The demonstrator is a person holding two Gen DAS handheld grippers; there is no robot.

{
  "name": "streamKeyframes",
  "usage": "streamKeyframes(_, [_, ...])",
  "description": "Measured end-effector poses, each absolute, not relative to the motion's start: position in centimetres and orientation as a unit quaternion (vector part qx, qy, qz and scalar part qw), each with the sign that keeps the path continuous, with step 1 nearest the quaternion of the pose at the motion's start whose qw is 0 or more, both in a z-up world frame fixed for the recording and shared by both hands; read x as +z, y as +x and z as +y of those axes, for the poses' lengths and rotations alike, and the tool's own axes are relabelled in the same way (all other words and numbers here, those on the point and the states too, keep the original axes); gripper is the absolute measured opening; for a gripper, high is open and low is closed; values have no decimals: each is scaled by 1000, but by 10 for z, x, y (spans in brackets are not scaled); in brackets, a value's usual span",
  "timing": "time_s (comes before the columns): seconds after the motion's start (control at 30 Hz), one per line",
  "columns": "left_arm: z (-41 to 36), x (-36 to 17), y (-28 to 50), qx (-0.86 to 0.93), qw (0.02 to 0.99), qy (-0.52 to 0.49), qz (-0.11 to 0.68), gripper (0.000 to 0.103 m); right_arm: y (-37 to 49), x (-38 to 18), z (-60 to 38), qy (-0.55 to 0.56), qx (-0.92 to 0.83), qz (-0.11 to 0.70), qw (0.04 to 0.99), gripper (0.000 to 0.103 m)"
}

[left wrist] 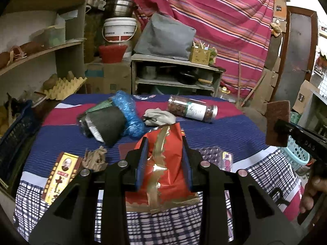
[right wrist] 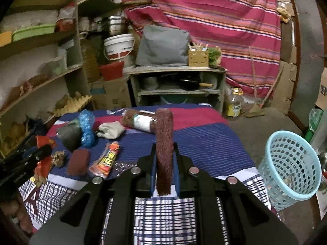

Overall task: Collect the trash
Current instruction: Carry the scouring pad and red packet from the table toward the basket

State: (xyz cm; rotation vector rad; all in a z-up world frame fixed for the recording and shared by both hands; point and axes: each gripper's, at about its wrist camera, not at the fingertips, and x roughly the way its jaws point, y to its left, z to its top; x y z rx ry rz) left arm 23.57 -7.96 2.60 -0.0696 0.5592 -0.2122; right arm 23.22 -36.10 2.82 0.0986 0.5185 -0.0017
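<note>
Nearest the lens, left gripper is clamped on a red foil wrapper, lifted above the table, apparently ready for disposal. Right gripper pinches a maroon scouring pad on edge, upright between its pads. Left to right on the cloth remain a yellow carton, crumpled brown paper, a dark bundle, blue plastic bag, grey cloth and a jar. Pale blue basket stands on the floor, right of the table, likely the drop point for both held pieces.
</note>
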Motion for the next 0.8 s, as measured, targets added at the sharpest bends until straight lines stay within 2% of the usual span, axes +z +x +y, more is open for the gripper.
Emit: streamKeyframes(0.8, [-173,38,248,-165,947,-2,276,29,213,47,-444,68,-91,226,967,14])
